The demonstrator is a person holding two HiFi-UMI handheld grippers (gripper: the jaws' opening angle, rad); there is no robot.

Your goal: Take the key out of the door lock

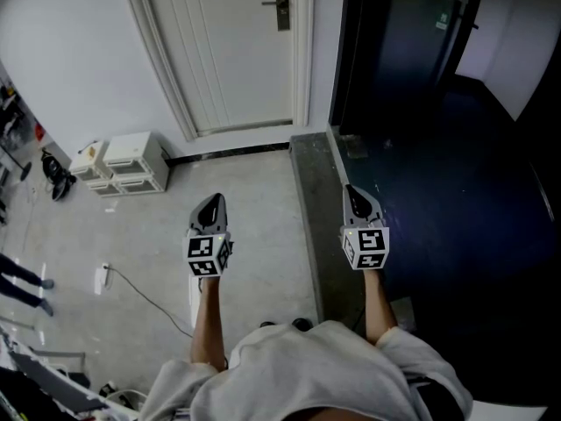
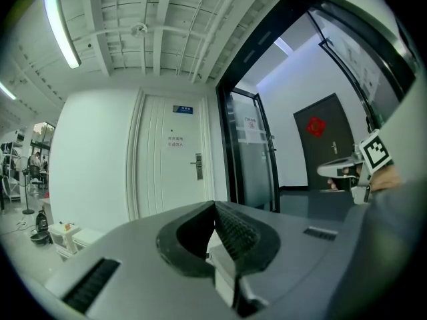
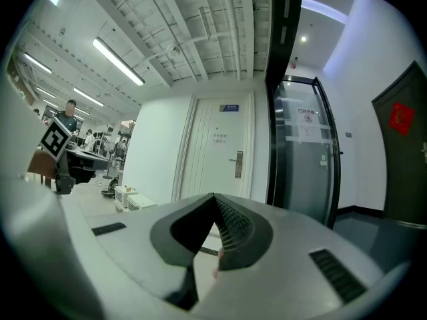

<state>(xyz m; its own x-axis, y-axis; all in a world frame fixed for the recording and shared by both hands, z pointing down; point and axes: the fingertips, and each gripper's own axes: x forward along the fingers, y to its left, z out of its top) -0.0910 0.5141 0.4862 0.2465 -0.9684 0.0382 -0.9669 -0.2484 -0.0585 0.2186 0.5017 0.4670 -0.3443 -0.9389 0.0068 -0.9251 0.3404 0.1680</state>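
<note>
A white door (image 1: 237, 51) stands shut far ahead, with a dark lock plate and lever handle (image 1: 281, 5) at its right edge. The same lock plate (image 2: 198, 167) shows small in the left gripper view, and the lock plate (image 3: 238, 165) in the right gripper view. No key can be made out at this distance. My left gripper (image 1: 213, 203) and right gripper (image 1: 355, 198) are held side by side low over the floor, far from the door. Each gripper's jaws meet at the tip with nothing between them: left gripper (image 2: 215, 205), right gripper (image 3: 213, 197).
A white drawer unit (image 1: 131, 160) sits by the wall left of the door. A cable (image 1: 145, 292) trails across the grey floor. A dark glass door frame (image 1: 346, 60) and dark floor (image 1: 456, 217) lie to the right, past a stone threshold strip (image 1: 311, 191).
</note>
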